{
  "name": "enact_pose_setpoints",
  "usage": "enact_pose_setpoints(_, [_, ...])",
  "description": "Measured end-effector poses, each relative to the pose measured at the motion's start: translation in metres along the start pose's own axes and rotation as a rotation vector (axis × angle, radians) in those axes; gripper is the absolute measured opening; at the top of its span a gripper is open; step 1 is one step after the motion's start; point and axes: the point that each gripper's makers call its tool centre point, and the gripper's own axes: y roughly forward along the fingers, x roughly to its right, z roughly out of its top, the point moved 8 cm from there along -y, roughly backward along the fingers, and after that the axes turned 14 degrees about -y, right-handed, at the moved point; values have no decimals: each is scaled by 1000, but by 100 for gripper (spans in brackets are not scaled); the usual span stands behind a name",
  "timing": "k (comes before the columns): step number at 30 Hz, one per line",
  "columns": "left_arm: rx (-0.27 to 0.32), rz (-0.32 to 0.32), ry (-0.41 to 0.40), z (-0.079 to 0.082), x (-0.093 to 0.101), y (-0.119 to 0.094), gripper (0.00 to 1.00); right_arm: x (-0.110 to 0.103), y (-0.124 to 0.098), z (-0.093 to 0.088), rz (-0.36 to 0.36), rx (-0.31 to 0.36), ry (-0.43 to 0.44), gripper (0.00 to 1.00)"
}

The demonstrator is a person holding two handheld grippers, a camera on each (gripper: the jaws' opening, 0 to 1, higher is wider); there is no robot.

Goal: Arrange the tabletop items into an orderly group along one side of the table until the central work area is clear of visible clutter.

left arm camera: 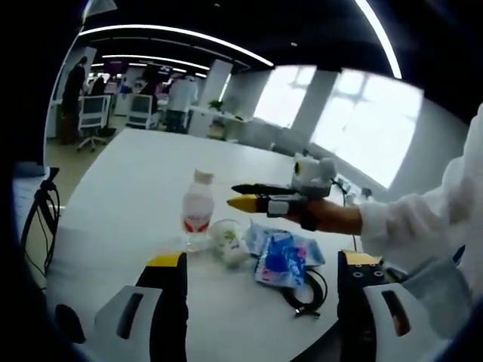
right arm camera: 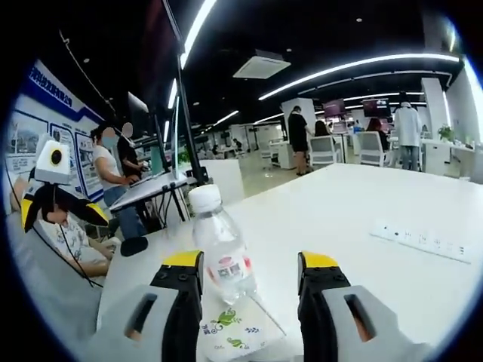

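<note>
Clear, glossy plastic bottle w/ white cap and red-white label (left arm camera: 197, 214). Smooth matt white tabletop (left arm camera: 136, 196) w/ soft glare. Small translucent plastic cup (left arm camera: 227, 240), green print. Shiny crinkled blue-white plastic packets (left arm camera: 281, 258). Black rubbery coiled cable (left arm camera: 308, 294). In right gripper view, white plastic power strip (right arm camera: 423, 240), matt; paper-like white sheet w/ green print (right arm camera: 235, 326).

Bright ceiling strip lights (right arm camera: 355, 68) and window glare (left arm camera: 362, 121); fisheye-warped, soft edges.

No lettering is reading clearly anywhere. The water bottle (right arm camera: 224, 253) is showing a red label, its print too blurred. The blue wall board (right arm camera: 45, 113) is carrying illegible characters.
</note>
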Motion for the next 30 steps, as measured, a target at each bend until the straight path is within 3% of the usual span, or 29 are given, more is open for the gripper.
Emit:
enact_pose_setpoints(6, [9, 0, -17, 1, -1, 0, 78, 4, -6, -6, 16, -22, 8, 43])
enact_pose_setpoints(10, [-14, 16, -12, -2, -3, 0, 76, 8, -9, -11, 16, -27, 39, 42])
enact_pose_setpoints(19, [-18, 8, -16, -3, -5, 3, 76, 5, -4, -24, 92, -66, 85, 40])
enact_pose_setpoints(30, [-28, 10, -23, -5, -4, 5, 75, 6, -3, -32, 160, -101, 148, 27])
